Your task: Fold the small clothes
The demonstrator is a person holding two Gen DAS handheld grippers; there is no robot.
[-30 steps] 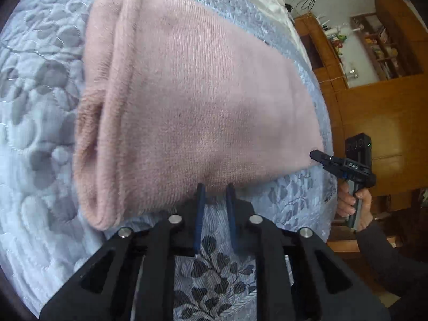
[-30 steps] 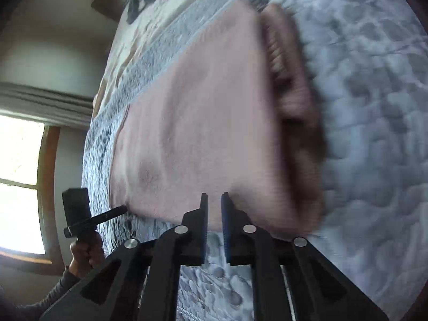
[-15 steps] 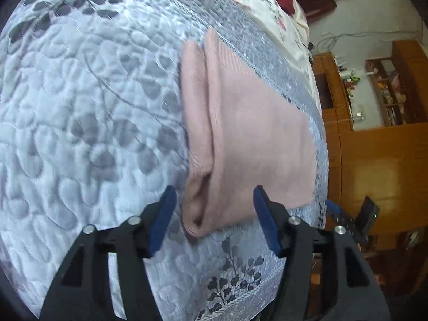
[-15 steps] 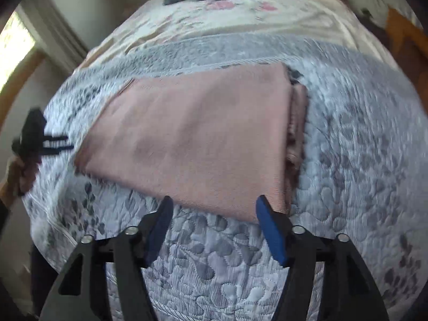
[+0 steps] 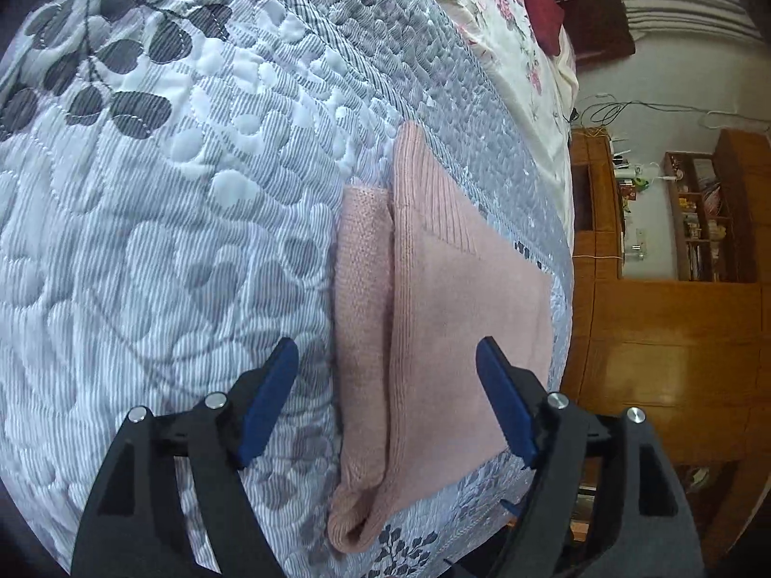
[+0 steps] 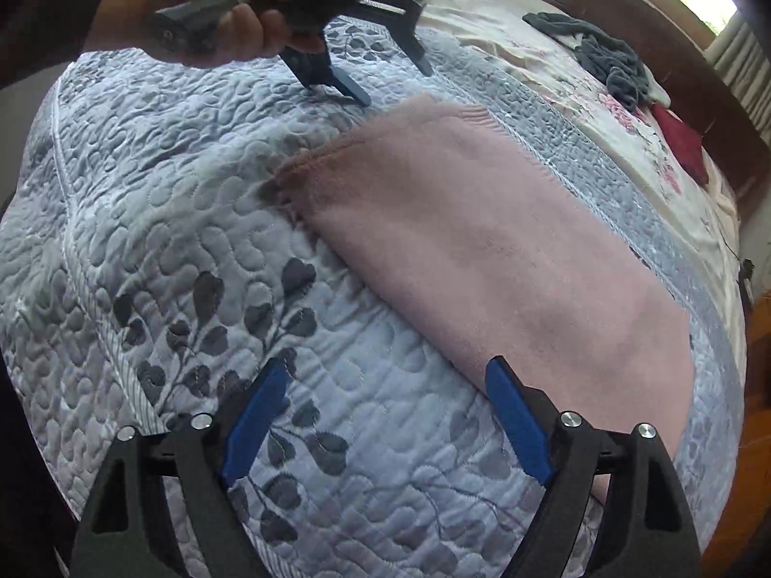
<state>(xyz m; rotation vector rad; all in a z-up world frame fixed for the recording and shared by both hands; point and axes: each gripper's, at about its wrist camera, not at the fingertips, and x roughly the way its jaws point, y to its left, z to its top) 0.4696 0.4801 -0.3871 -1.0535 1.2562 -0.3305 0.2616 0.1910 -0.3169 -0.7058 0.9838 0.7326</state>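
A folded pink knit garment (image 5: 448, 318) (image 6: 482, 245) lies flat on the grey quilted bedspread (image 5: 168, 192) (image 6: 168, 241). My left gripper (image 5: 385, 395) hovers open above its near end, blue pads spread wide and holding nothing. My right gripper (image 6: 385, 419) is also open and empty, raised over the garment's long edge and the quilt. In the right wrist view the left gripper (image 6: 385, 77) appears at the garment's far corner, held by a hand (image 6: 226, 14).
A floral cream sheet (image 6: 578, 72) covers the far part of the bed, with a dark grey cloth (image 6: 602, 58) and a red item (image 6: 684, 144) on it. Wooden cabinets and shelves (image 5: 674, 289) stand beyond the bed edge. A wooden headboard (image 6: 626, 14) is behind.
Both grippers went from shut at the garment's edge to wide open and pulled back. The pink garment now lies released on the quilt, seen from farther off.
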